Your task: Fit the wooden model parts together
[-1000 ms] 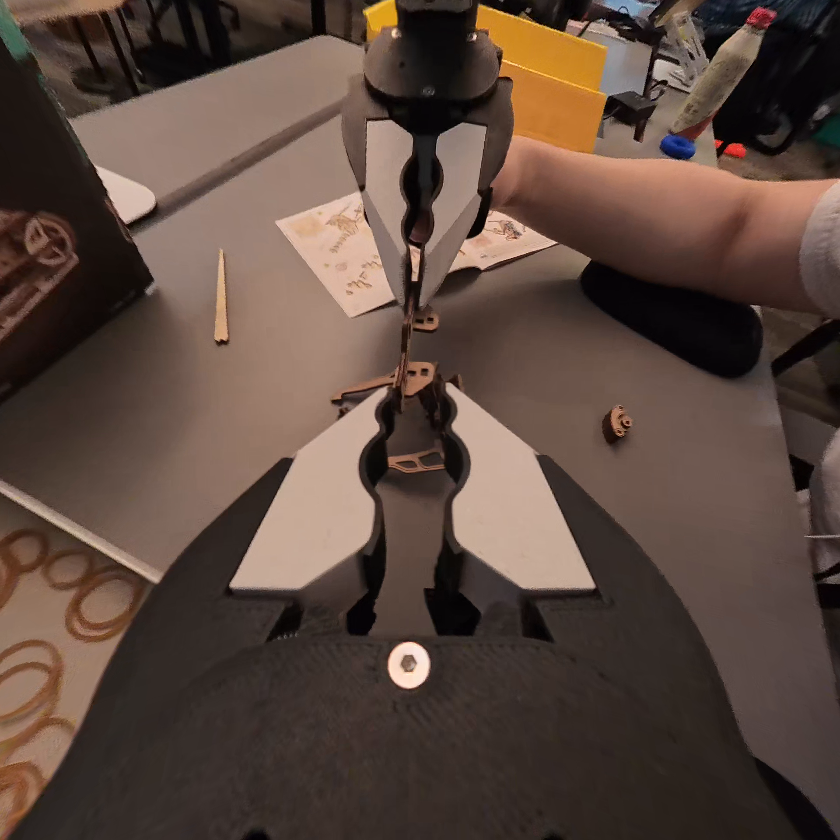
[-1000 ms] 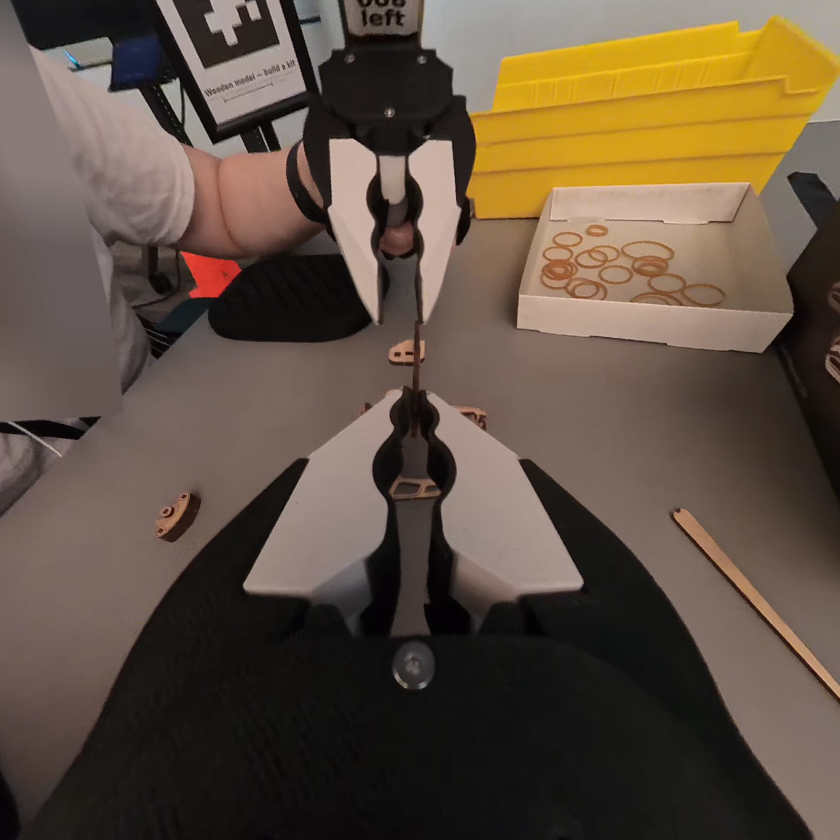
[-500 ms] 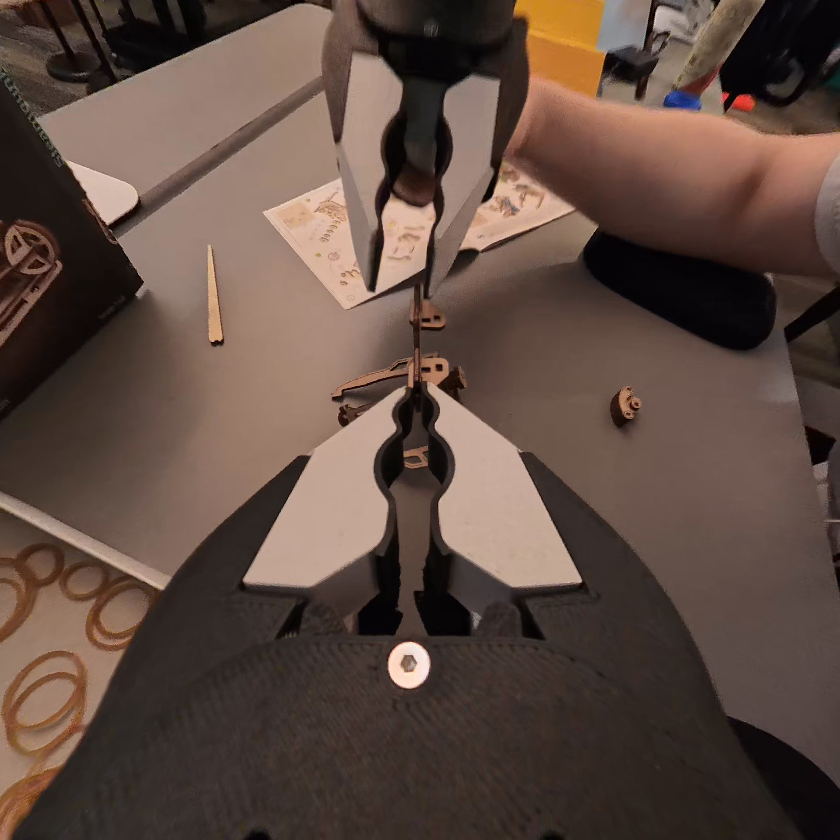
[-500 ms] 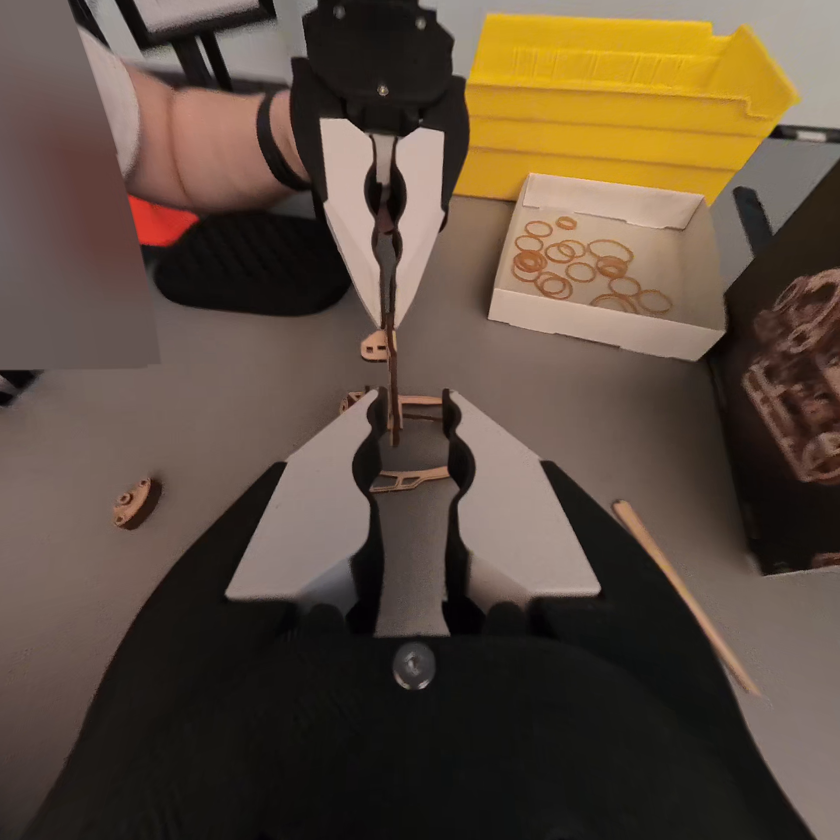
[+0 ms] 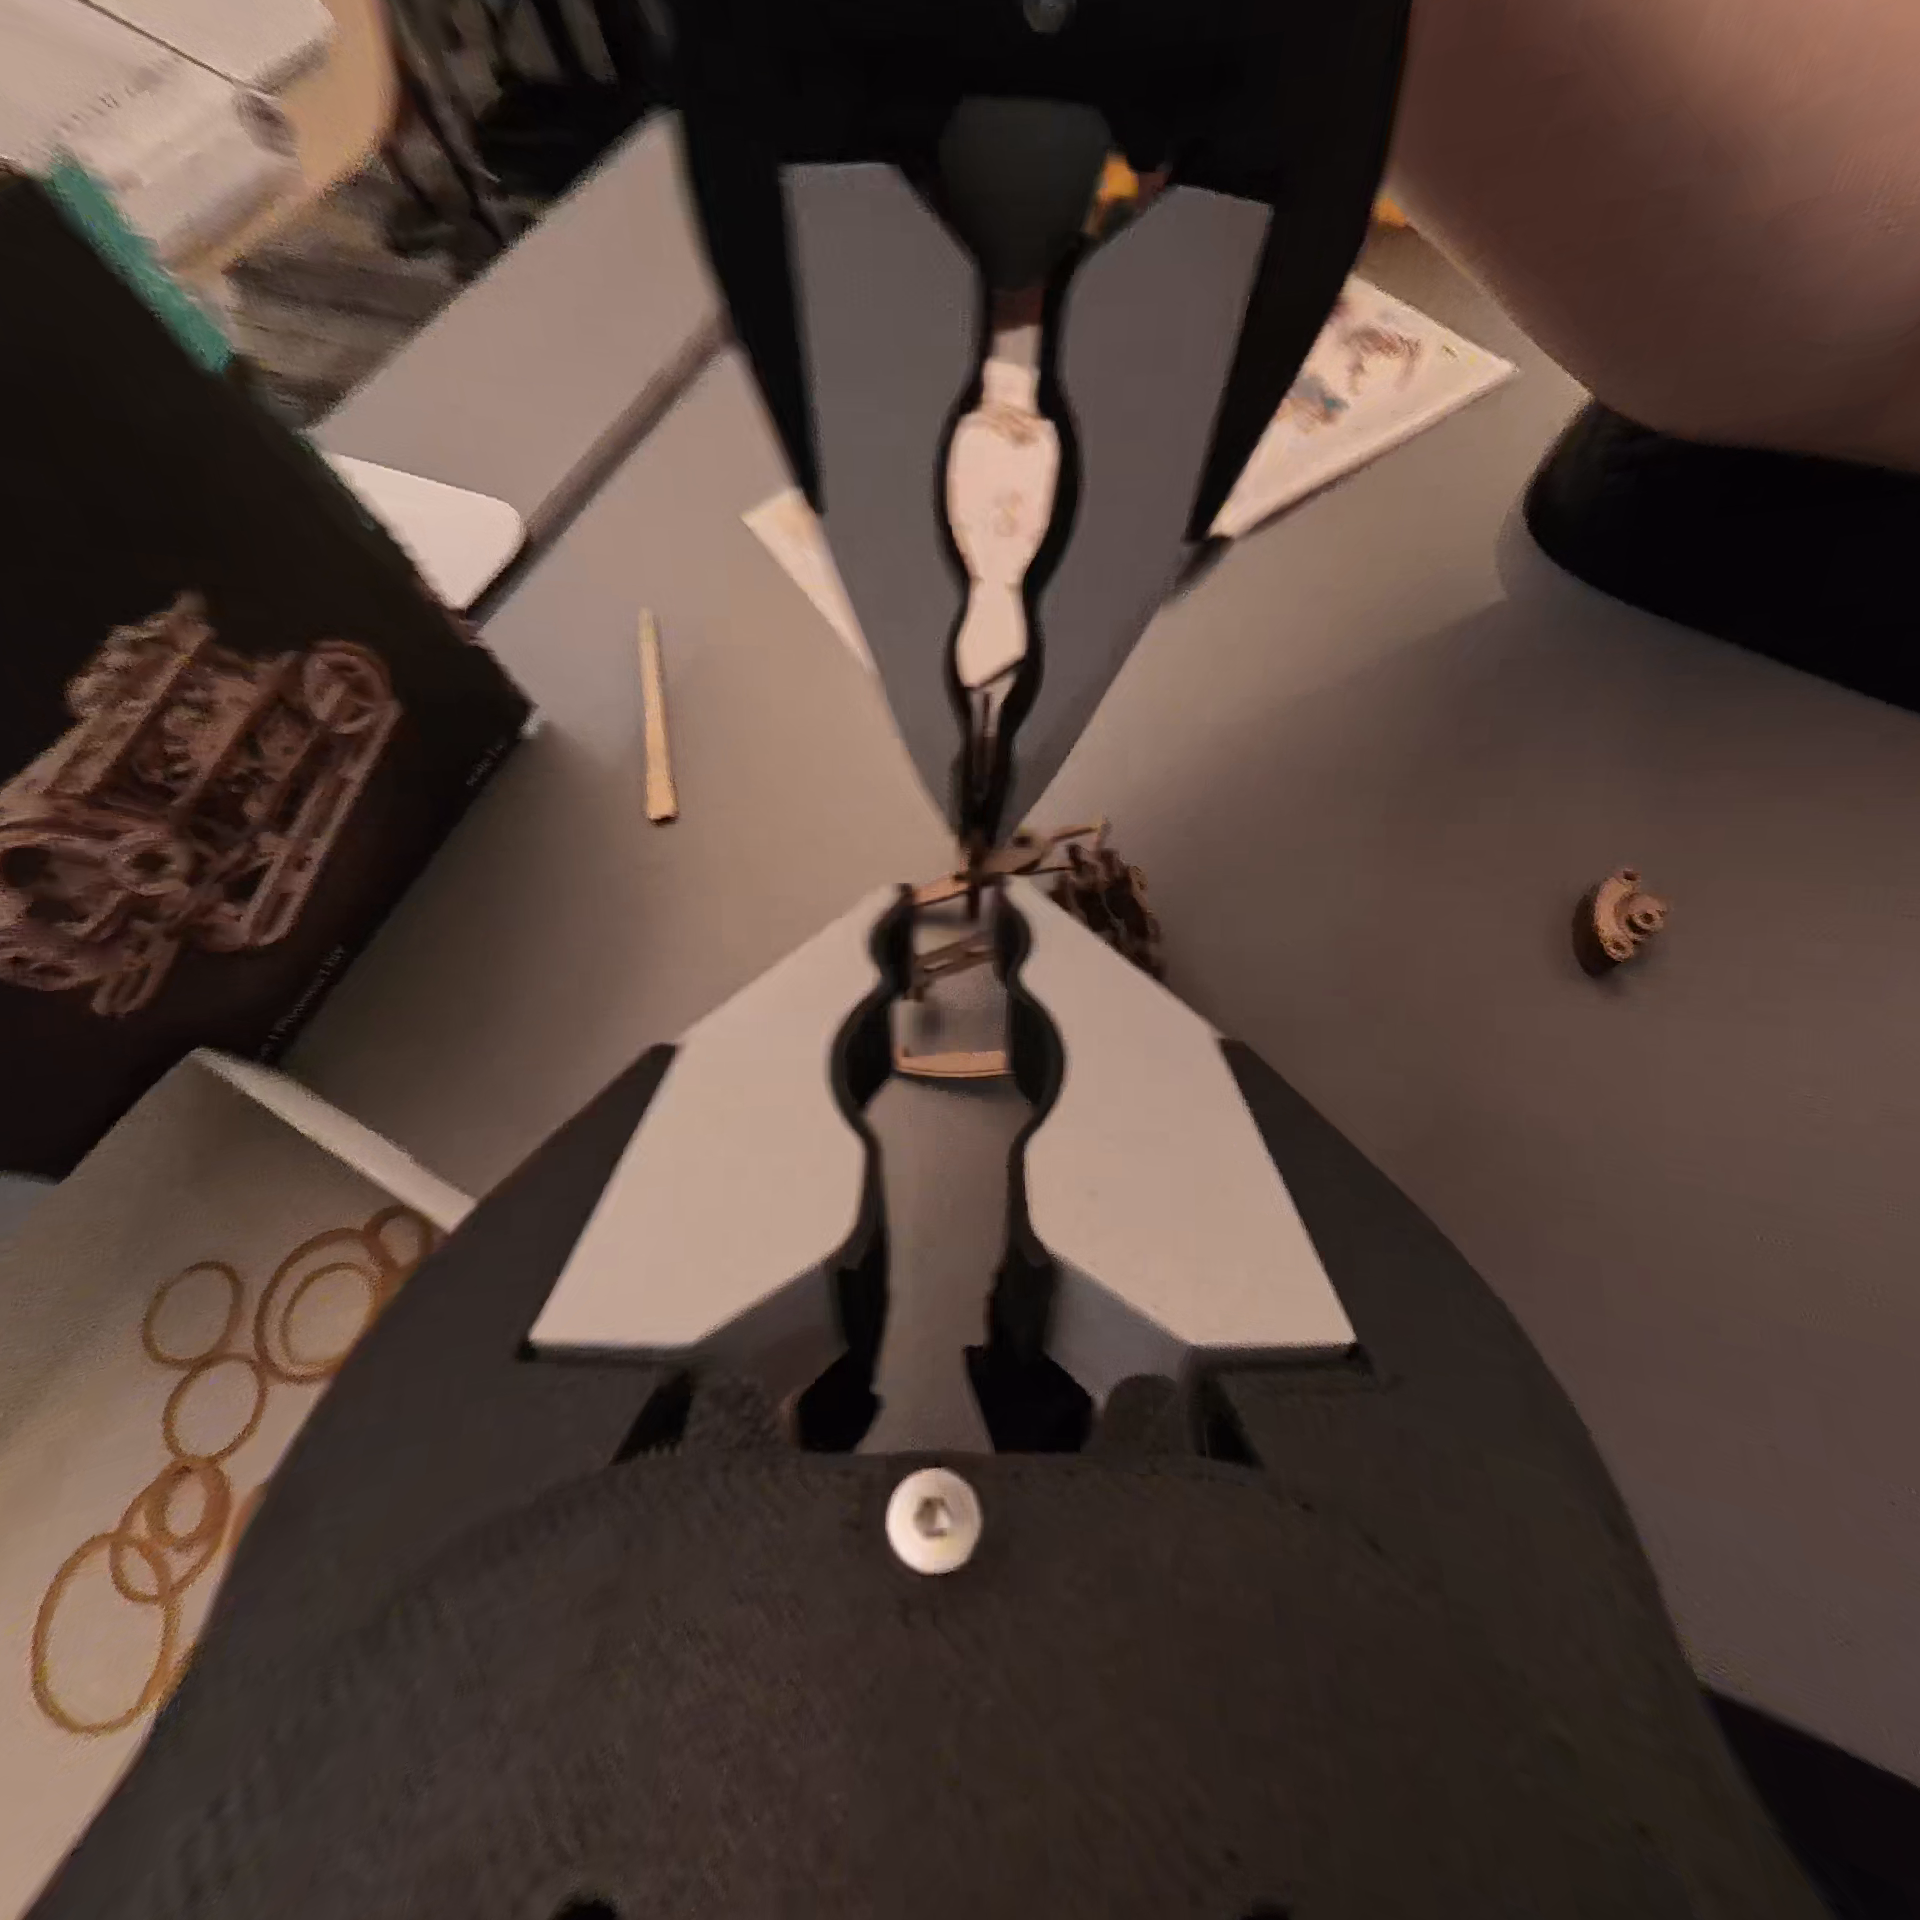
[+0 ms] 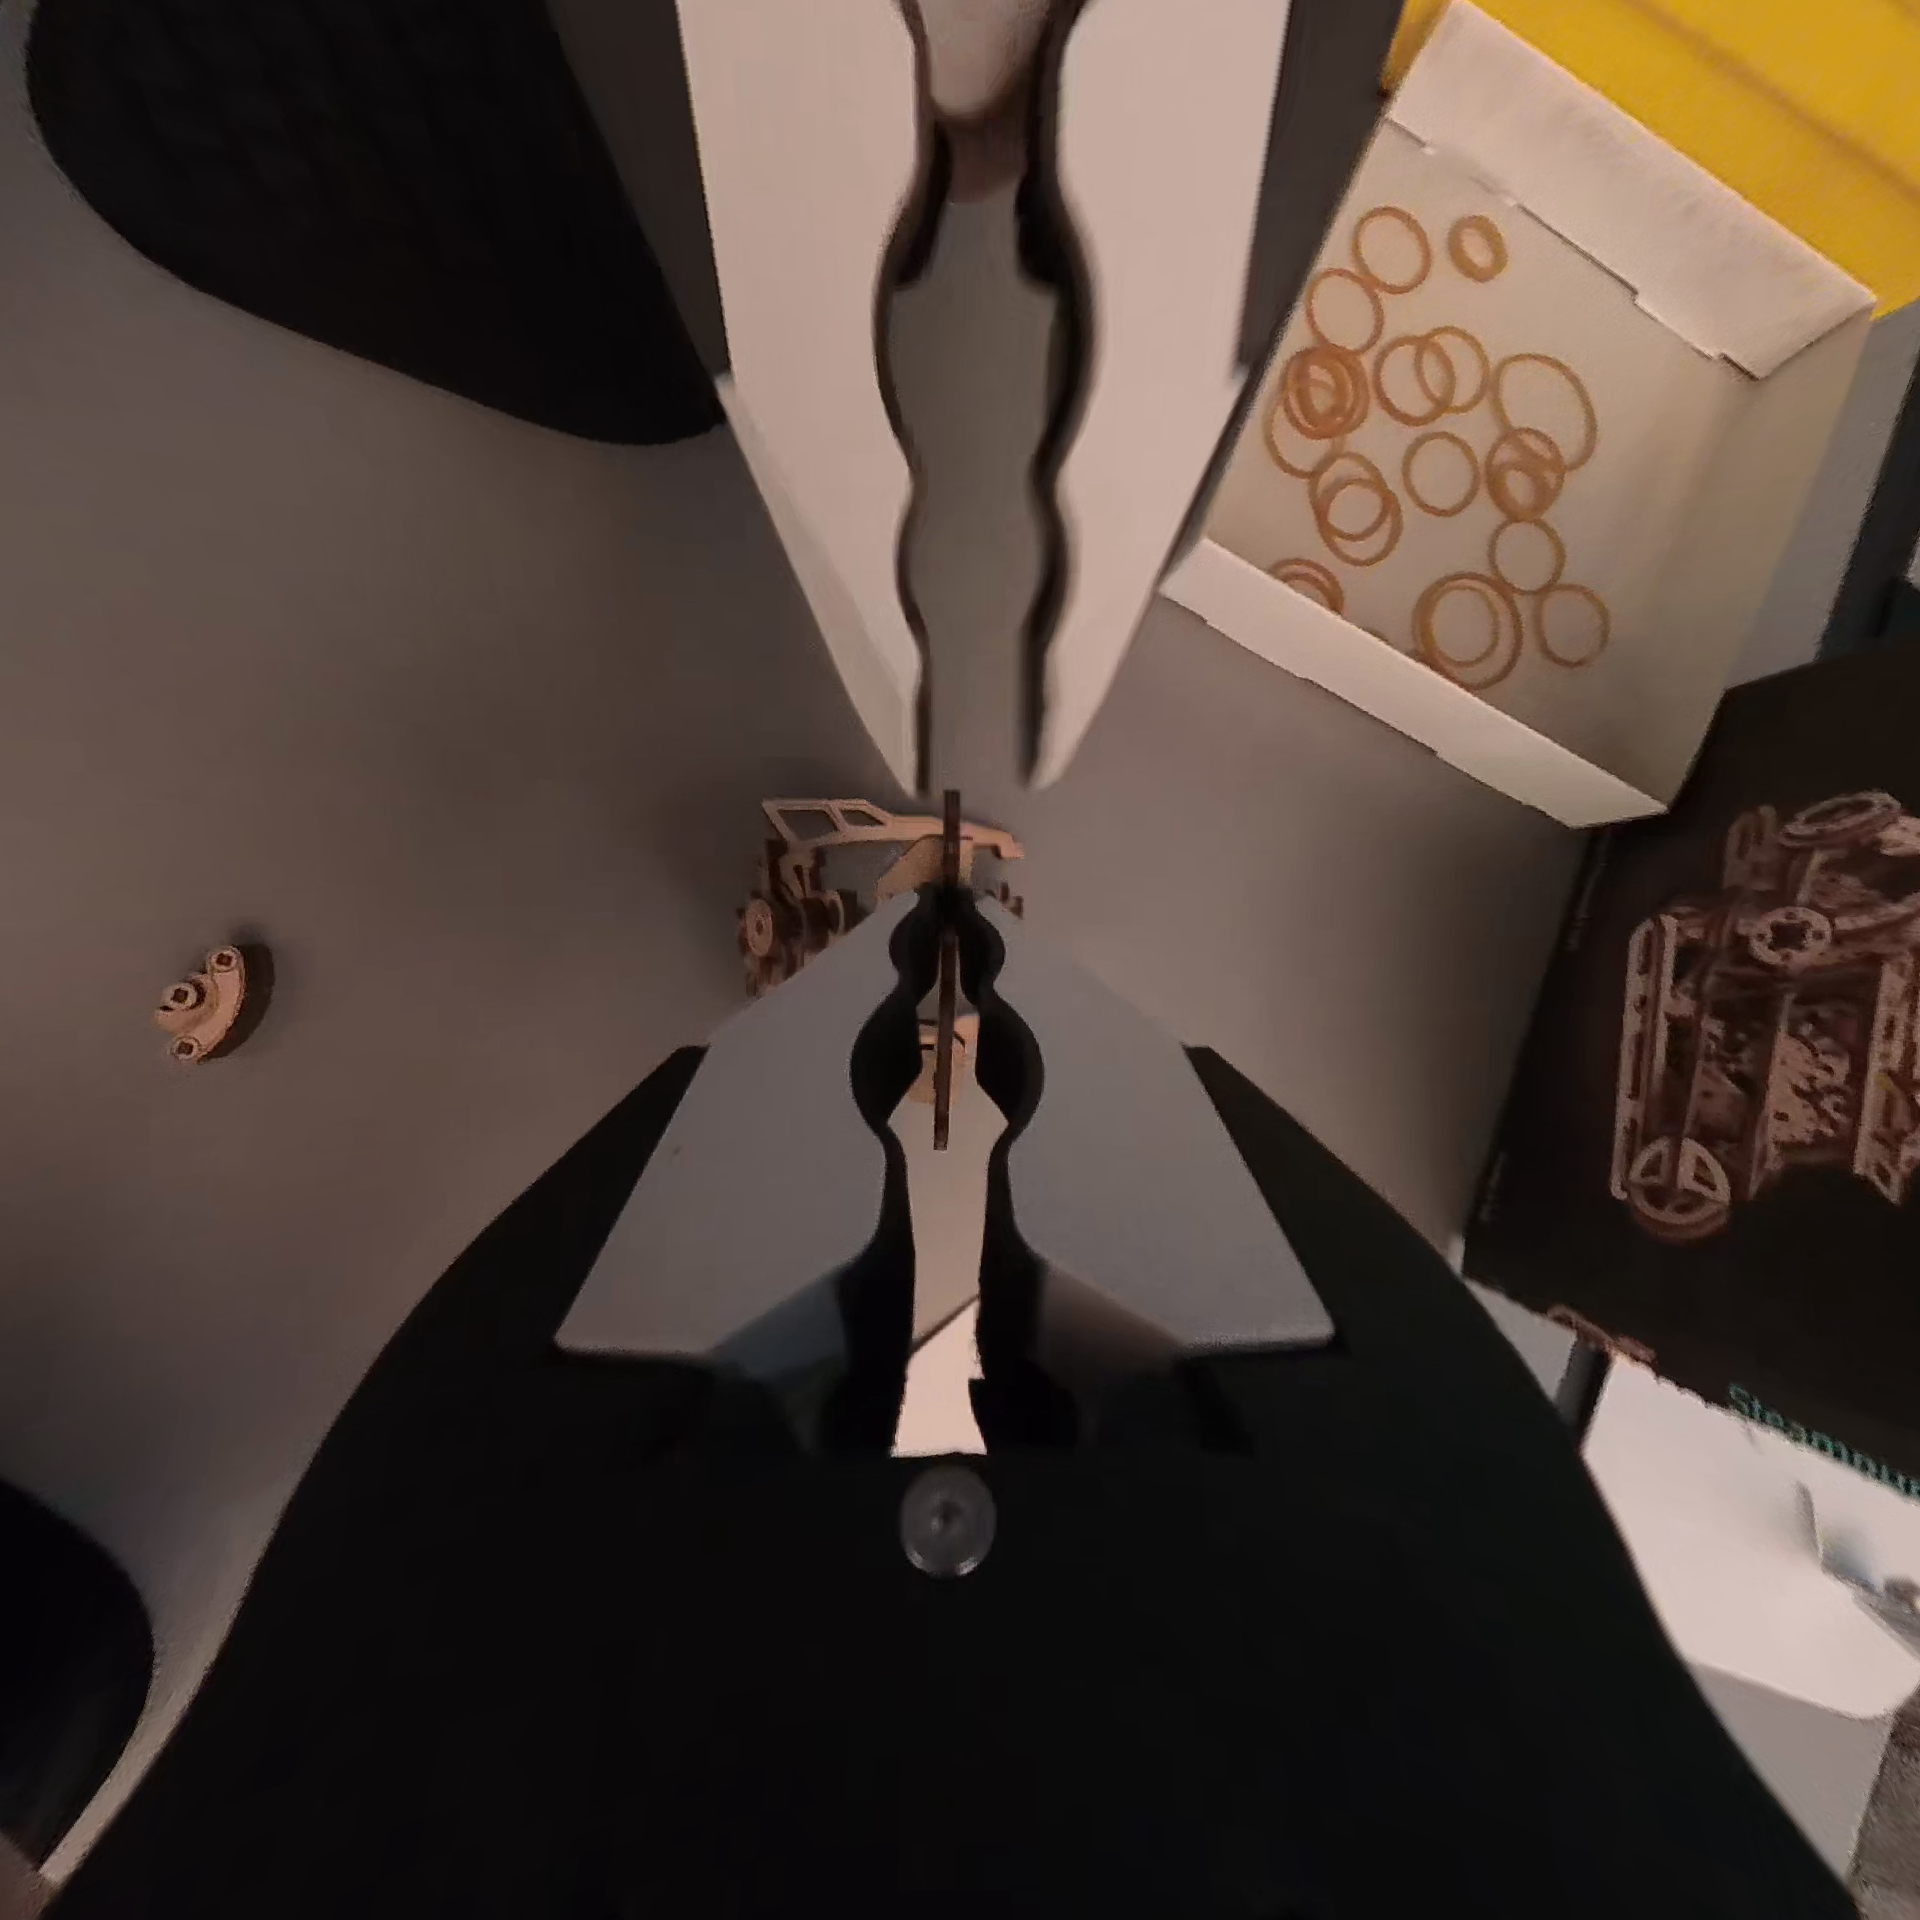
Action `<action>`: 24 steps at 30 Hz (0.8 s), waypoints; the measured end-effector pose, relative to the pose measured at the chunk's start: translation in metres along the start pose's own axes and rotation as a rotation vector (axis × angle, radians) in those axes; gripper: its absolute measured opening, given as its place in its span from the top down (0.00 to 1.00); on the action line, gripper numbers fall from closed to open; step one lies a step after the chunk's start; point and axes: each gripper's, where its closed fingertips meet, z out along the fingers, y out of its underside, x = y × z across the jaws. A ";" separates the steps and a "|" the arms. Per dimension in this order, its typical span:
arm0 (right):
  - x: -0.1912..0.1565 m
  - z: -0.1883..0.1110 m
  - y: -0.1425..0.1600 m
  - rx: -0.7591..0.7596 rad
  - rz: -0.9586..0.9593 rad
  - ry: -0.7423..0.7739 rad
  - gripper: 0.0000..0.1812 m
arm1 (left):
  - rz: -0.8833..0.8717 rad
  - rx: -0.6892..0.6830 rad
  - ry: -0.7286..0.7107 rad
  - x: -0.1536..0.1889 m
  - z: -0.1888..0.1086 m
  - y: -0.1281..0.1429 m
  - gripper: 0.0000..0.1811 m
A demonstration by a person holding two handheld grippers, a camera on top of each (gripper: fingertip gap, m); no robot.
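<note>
The grey tabletop (image 5: 1351, 727) fills both views. The left tool (image 5: 954, 914) reaches in from the near edge of its own view with its two fingers apart, gripping nothing. The right tool (image 6: 945, 920) faces it tip to tip and is clamped on a flat wooden piece (image 6: 943, 1039), which is seen edge-on. The piece stands upright and pokes out past the tips towards the gap between the left tool's fingers.

A black kit box (image 5: 208, 727) stands at the left of the left wrist view. It carries a printed picture of a wooden machine and small lettering along its edges. Just near of it in that view lies an open white carton (image 6: 1403, 707) holding loose rubber bands (image 6: 1444, 473). In the right wrist view a yellow bin (image 6: 1714, 135) sits behind the carton. A black pad (image 5: 1714, 582) lies at the far right of the left wrist view. A printed instruction sheet (image 5: 1351, 405) is partly hidden behind the right tool.

The part-built wooden model (image 6: 831, 883) rests on the tabletop directly beneath the meeting tips. A thin wooden stick (image 5: 655, 717) lies between the model and the kit box. A small curved wooden part (image 5: 1616, 925) sits alone, well apart to the right in the left wrist view.
</note>
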 end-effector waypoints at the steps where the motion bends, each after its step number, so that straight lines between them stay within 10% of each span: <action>1: 0.002 -0.003 0.005 0.003 0.014 0.014 0.99 | -0.033 0.027 -0.031 -0.006 -0.004 0.002 0.84; 7: 0.011 -0.011 0.022 0.079 0.161 -0.002 0.99 | -0.201 -0.063 0.107 0.032 0.019 0.053 0.88; 18: 0.005 -0.008 0.022 0.111 0.165 -0.058 0.99 | -0.201 -0.068 0.182 0.044 0.047 0.053 0.96; 24: -0.008 -0.010 0.016 0.149 0.170 -0.134 0.99 | -0.058 -0.150 0.509 0.065 0.032 0.058 0.96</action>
